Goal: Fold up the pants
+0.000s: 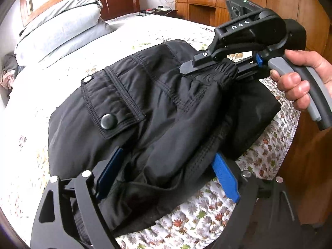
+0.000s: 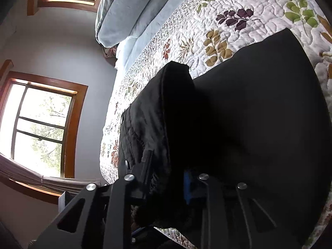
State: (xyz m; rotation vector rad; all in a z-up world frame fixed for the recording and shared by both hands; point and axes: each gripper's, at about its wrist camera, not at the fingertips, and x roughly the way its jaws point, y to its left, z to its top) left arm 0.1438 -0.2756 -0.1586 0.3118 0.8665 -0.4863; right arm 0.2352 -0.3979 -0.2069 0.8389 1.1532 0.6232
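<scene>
Black pants [image 1: 145, 103] with a snap-button pocket flap lie partly folded on a floral quilt [image 1: 207, 213]. My left gripper [image 1: 168, 166] is at the near edge of the pants, its blue-padded fingers [image 1: 225, 178] closed on a thick bunch of the fabric. My right gripper [image 1: 209, 67], held by a hand, is shut on the elastic waistband at the far right and lifts it a little. In the right wrist view the pants [image 2: 259, 114] fill the frame and the right gripper [image 2: 166, 178] clamps the dark fabric.
Grey-blue pillows [image 1: 62, 27] lie at the bed's head. A wooden dresser [image 1: 199, 6] and a nightstand stand beyond the bed. Wooden furniture stands close on the right. Windows [image 2: 41, 128] are on the wall by the bed's far side.
</scene>
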